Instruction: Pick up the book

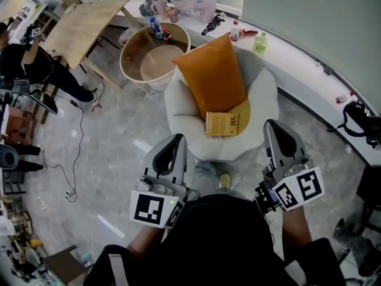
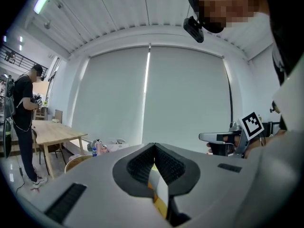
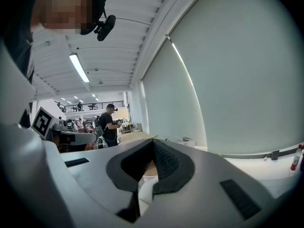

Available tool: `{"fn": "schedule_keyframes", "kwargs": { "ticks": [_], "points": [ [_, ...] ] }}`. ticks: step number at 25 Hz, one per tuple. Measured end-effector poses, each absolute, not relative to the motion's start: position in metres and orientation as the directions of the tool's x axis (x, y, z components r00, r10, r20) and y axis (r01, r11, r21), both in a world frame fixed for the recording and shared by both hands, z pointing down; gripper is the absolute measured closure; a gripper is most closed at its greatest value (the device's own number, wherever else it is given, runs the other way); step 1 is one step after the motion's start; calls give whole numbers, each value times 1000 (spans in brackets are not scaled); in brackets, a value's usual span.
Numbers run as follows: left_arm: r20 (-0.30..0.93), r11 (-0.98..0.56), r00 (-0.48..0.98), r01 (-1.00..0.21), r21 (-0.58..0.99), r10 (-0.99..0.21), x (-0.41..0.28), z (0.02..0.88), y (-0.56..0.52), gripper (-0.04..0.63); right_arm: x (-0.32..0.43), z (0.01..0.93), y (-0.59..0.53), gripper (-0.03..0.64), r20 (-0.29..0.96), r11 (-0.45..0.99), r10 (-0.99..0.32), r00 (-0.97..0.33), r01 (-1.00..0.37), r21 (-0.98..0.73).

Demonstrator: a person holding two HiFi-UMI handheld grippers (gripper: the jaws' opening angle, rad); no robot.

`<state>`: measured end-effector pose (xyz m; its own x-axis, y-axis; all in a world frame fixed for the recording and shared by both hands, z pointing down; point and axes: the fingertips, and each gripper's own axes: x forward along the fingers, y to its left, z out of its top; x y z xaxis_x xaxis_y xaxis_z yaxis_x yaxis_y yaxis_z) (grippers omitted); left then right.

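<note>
The book (image 1: 223,124) lies flat on the front of the white chair (image 1: 265,94), its far edge against the foot of the orange cushion (image 1: 213,76). It sits ahead of you and between your two tools: up and to the right of your left gripper (image 1: 174,140), up and to the left of your right gripper (image 1: 274,127). Neither is clearly nearer. Its longer side seems to run across your view, left to right, so either gripper meets a short end first. Both grippers have their jaws pressed together on nothing — you need them apart before reaching in.
</note>
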<state>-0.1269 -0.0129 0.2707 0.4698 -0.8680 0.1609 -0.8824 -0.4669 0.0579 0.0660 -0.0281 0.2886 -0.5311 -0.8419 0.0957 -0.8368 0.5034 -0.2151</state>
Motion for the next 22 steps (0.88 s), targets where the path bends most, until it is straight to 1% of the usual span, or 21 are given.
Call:
{"fn": "schedule_keyframes", "kwargs": {
  "ticks": [14, 22],
  "points": [
    [186, -495, 505, -863, 103, -843, -153, 284, -95, 586, 24, 293, -108, 606, 149, 500, -833, -532, -841, -206],
    [173, -496, 511, -859, 127, -842, -177, 285, -130, 586, 6, 292, -137, 606, 168, 487, -840, -515, -854, -183]
  ]
}}
